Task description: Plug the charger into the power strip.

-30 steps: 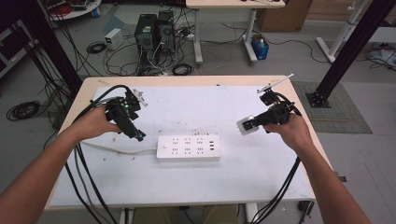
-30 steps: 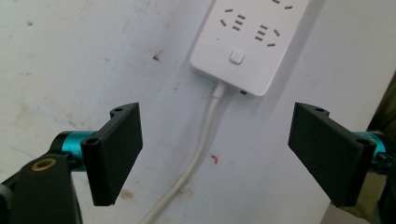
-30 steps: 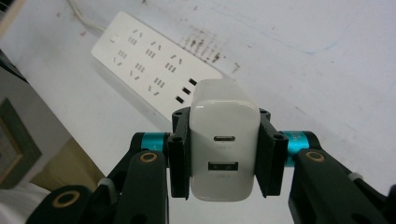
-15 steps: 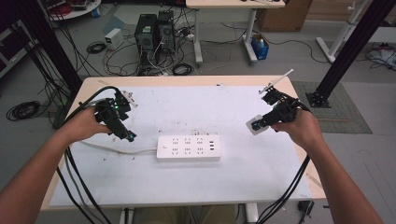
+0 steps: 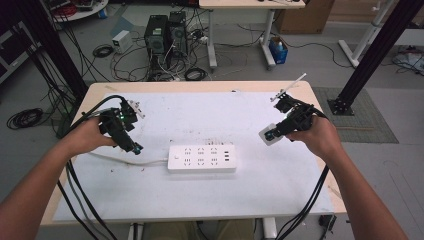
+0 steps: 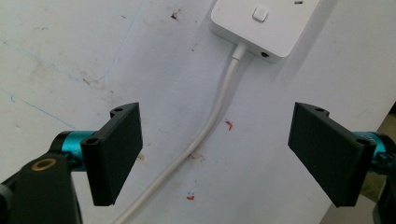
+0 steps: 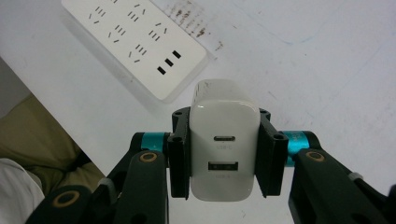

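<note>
A white power strip [image 5: 202, 158] lies flat in the middle of the white table, its sockets and USB slots facing up [image 7: 135, 42]. Its white cord [image 6: 205, 135] runs off its left end. My left gripper [image 5: 131, 146] hovers above that cord, left of the strip, with its jaws wide apart and nothing between them [image 6: 215, 154]. My right gripper [image 5: 270, 134] hangs above the table to the right of the strip. It is shut on a white USB charger [image 7: 223, 147] whose two ports face the right gripper view's camera.
The white table top [image 5: 210, 110] has bare room behind and in front of the strip. Black cables trail from both grippers off the near edge. Computer towers [image 5: 165, 32], loose cables and another desk stand on the floor beyond the far edge.
My right gripper with the charger has drifted to the right and slightly up the picture, away from the strip. The left gripper has shifted a little to the left.
</note>
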### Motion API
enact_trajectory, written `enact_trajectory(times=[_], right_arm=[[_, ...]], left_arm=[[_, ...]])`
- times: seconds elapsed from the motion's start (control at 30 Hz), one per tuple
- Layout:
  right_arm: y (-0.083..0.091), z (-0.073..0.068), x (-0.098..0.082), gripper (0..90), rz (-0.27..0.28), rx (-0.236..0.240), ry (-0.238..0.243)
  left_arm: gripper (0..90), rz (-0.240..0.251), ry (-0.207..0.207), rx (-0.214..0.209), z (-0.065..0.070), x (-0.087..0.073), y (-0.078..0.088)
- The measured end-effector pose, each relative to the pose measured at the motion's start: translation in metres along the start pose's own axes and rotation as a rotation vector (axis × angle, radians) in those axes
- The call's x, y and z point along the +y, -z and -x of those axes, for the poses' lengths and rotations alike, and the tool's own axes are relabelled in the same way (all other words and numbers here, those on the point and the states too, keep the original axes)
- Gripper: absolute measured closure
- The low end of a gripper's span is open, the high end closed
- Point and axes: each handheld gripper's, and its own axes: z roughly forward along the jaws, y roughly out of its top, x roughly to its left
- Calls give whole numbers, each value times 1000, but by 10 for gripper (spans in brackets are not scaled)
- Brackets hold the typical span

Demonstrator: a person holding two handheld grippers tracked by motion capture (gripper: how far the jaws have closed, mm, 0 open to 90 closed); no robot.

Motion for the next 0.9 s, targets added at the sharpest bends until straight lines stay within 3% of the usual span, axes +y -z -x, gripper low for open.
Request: enact_trajectory(times=[0.2, 0.43, 0.63, 0.9], right_arm=[[-5, -8, 15, 625, 2, 12, 77], [-17, -14, 33, 625, -35, 20, 141], [-35, -26, 56, 625, -67, 25, 229], [-62, -45, 78, 626, -117, 38, 338]], left_arm=[[179, -9, -33, -5, -3, -1, -3], [179, 2, -26, -14, -6, 0, -9], [179, -11, -48, -26, -8, 0, -16], [179, -2, -47, -23, -9, -5, -23]])
